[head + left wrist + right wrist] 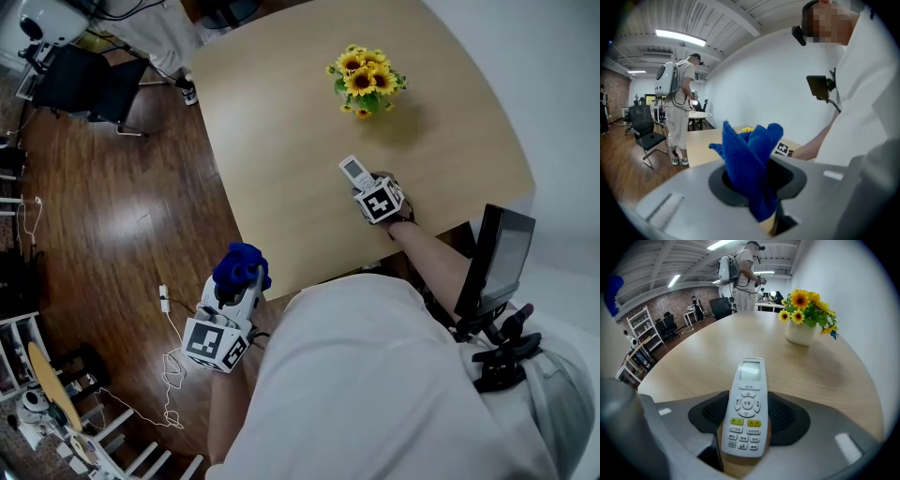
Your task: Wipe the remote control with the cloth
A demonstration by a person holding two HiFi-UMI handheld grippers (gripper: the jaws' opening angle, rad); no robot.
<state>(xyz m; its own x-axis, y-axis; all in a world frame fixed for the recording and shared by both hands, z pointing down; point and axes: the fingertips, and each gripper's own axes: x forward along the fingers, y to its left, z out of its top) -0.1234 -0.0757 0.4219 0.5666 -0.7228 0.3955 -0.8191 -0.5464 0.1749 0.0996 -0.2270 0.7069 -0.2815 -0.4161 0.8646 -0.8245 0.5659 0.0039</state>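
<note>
Person wears a white short-sleeved top [375,375], w/ a black flat unit [502,248] on a black clamp arm at the right side. The left gripper [240,284] & right gripper [367,185] are pale grey/white plastic, each w/ a marker cube [214,343] of b&w squares at the rear. In the gripper views each body is smooth grey w/ a dark oval recess, ribbed on the right one.

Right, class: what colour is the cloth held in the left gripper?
Bright blue. The cloth shows best in the left gripper view.
</note>
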